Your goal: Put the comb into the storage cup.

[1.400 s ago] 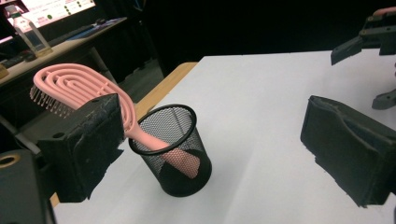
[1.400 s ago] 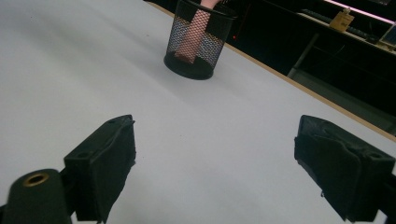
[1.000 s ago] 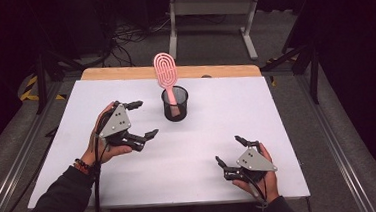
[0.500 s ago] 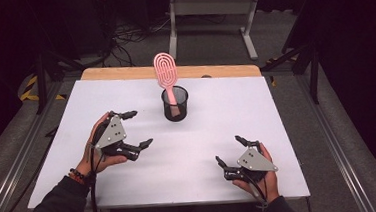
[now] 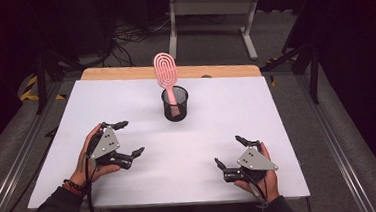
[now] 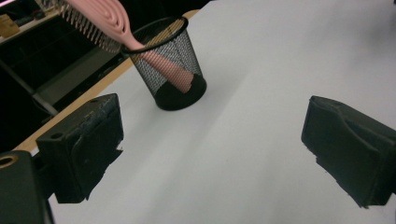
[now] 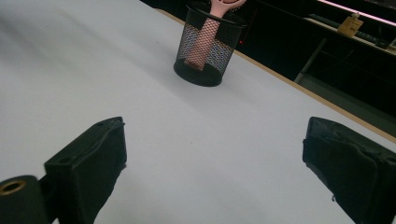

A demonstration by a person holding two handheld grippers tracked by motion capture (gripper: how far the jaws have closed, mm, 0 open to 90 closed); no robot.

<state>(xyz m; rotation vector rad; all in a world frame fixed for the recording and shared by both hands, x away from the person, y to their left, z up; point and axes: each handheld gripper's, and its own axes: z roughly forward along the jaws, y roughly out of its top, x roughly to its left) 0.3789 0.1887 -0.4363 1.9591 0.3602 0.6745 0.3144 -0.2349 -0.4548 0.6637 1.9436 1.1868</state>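
Resting on the white rectangular surface [image 5: 218, 134], we keep both tools low and apart from the work. Our left hand-held gripper [image 5: 126, 139] sits near the left edge, toward the near side, its black jaws spread wide with nothing between them. Our right hand-held gripper [image 5: 231, 152] lies close to the near edge, toward the right corner, and its jaws are likewise spread and empty.

A black wire-mesh cup [image 5: 175, 104] stands upright toward the far edge, roughly midway between the left and right edges, well apart from both tools. Inside it stands a pink plastic hairbrush [image 5: 166, 72], handle down in the cup and its oval, ridged head rising clear above the rim. From the left gripper view the brush leans against the rim, bristles facing away; whether the handle end touches the cup's floor we cannot quite tell through the mesh.
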